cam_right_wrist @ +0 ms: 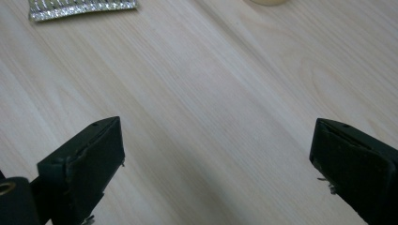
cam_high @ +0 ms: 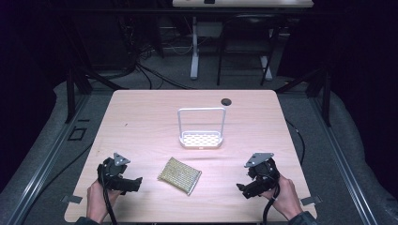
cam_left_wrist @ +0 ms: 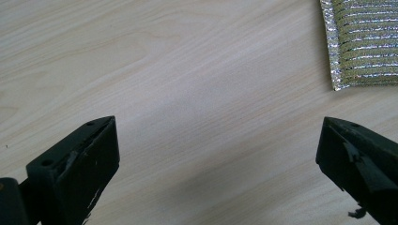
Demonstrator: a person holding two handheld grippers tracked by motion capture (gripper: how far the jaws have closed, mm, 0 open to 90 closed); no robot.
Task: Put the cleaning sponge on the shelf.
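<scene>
Wood desk [cam_high: 141, 117]: pale, w/ a small dark round spot [cam_high: 226, 101] near the far edge.
Scrub pad [cam_high: 179, 175]: gold and shiny, lies flat near the front, between the two tools, touching neither.
White rack [cam_high: 201, 138]: sits mid desk, behind the pad; tray w/ holes and a tall loop handle.
Left tool [cam_high: 135, 183]: held low by a hand [cam_high: 98, 199] at front left, jaws wide open, nothing in them.
Right tool [cam_high: 242, 189]: held by the other hand [cam_high: 286, 199] at front right, jaws wide open, empty too.
</scene>
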